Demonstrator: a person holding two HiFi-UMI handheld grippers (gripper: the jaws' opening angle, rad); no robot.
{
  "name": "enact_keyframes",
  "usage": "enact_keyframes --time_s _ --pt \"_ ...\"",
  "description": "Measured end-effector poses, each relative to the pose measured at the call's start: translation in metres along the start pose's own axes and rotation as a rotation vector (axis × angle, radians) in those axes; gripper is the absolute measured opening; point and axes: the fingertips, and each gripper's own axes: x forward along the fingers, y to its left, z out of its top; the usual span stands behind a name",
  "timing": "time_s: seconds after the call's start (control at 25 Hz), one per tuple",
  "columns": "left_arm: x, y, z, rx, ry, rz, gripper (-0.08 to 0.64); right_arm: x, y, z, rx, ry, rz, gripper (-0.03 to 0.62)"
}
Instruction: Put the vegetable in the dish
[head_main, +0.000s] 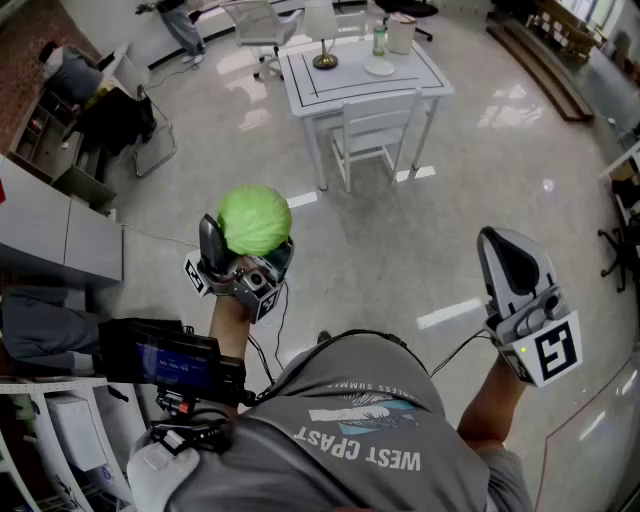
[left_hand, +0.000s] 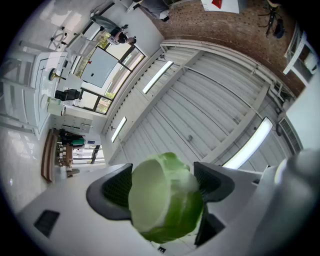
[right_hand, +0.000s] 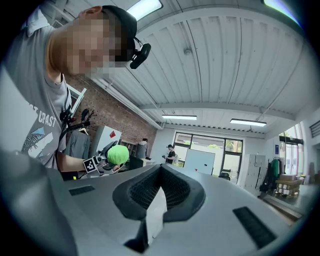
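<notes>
Your left hand-held gripper (head_main: 247, 248) is tilted upward, jaws spread wide and clamped on the green vegetable (head_main: 255, 218), a round leafy head held in the air above the floor (head_main: 400, 250). Your right hand-held gripper (head_main: 500, 255) is level, jaws together, nothing in them. Farther off: white table (head_main: 310, 75), chair (head_main: 375, 135) against it, lamp (head_main: 322, 30) and pale dish (head_main: 380, 68) on top

One cabbage (head_main: 255, 215). Two tongs: left tongs (head_main: 248, 235) and right tongs (right_hand: 160, 187). One white table (head_main: 300, 85) carries four things: one lamp (head_main: 322, 40), one bottle (head_main: 379, 40), one canister (head_main: 401, 33), one dish (head_main: 379, 68). Two chairs — one white chair (head_main: 375, 135) at the table, one office chair (head_main: 262, 25) behind it. In the right gripper view, two people stand far off by the windows — one person (right_hand: 144, 148) and a second person (right_hand: 171, 153).
</notes>
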Motion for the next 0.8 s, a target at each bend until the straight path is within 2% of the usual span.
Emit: enact_keyframes --time_s 0.16,0.32,0.52,0.6,0.8 --pt "0.008 0.01 -0.029 0.003 -0.002 0.007 0.394 -0.026 -0.009 -0.003 0.01 -0.015 0.05 0.006" --pt "0.018 0.023 -0.065 0.007 0.007 0.016 0.394 -0.052 -0.031 -0.01 0.055 0.002 0.02 0.006" --pt "0.037 0.041 -0.1 0.02 0.025 0.014 0.394 -0.075 -0.062 -0.012 0.083 -0.036 0.004 0.008" --pt "0.04 0.05 -0.104 0.048 0.035 0.026 0.394 -0.076 -0.073 -0.014 0.096 -0.056 0.001 0.008" --pt "0.05 0.065 -0.104 0.189 0.056 0.045 0.391 -0.06 -0.084 -0.03 0.135 -0.06 0.03 0.008"
